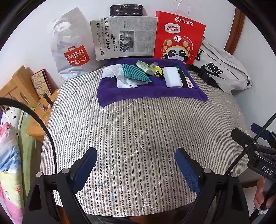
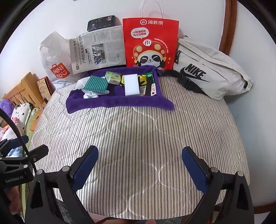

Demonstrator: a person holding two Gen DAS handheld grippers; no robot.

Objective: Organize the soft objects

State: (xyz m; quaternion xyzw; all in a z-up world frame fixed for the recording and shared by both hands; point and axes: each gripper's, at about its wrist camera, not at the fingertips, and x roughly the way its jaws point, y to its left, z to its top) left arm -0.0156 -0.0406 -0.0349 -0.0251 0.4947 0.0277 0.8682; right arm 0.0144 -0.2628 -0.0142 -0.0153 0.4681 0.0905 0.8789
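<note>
Both the left gripper (image 1: 136, 160) and right gripper (image 2: 139, 160) hover with jaws spread wide and empty over the striped quilted bed (image 2: 138, 137), while the white foam block (image 2: 132, 84), green striped cloth (image 2: 96, 84) and crumpled white tissue (image 2: 89, 93) lie gathered on the purple towel (image 2: 120, 103), a scene fitting either sorted or awaiting sorting.

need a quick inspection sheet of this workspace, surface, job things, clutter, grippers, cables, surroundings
Surface: striped quilt, near half bare; purple towel spread at the far end.
Job's things: on the towel, a white sponge block, a teal striped cloth, a white crumpled cloth, a green tissue pack.
Clutter: newspaper, red paper bag, Miniso bag, Nike bag, phone along the wall.
Grippers: left gripper and right gripper both open, holding nothing, over the quilt.
Cables: black cable arcs at left.
Surroundings: wooden headboard, bedding at left.
</note>
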